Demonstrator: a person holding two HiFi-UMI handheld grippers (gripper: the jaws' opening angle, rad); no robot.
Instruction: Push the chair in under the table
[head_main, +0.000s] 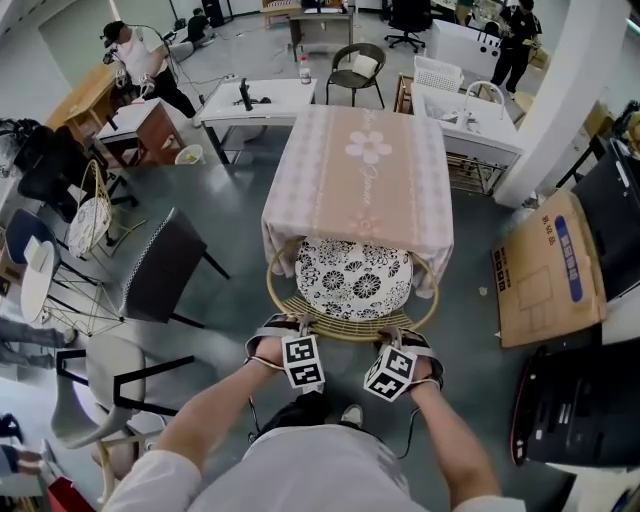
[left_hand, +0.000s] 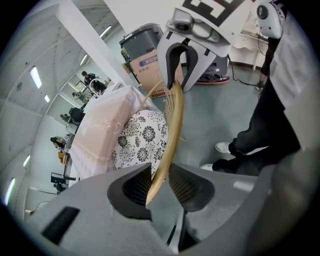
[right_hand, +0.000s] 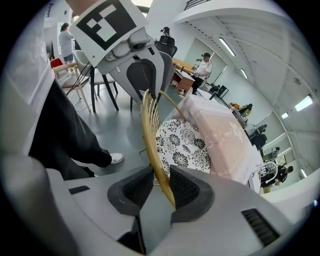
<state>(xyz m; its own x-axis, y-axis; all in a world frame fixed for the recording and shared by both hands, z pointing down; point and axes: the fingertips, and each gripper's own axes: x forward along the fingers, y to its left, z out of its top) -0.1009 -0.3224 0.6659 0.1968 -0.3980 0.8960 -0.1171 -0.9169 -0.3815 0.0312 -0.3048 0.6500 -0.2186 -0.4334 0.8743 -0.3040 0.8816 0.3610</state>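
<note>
Left claw (left_hand: 159, 175) | grips chair (head_main: 343, 335) by golden back rim | right claw (right_hand: 161, 182) likewise | cushion (head_main: 352, 280) black-white floral

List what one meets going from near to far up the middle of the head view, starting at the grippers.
left gripper and right gripper side by side, both clamped on the chair's back rim → chair with its flowered cushion → table under a pink cloth → black armchair
</note>
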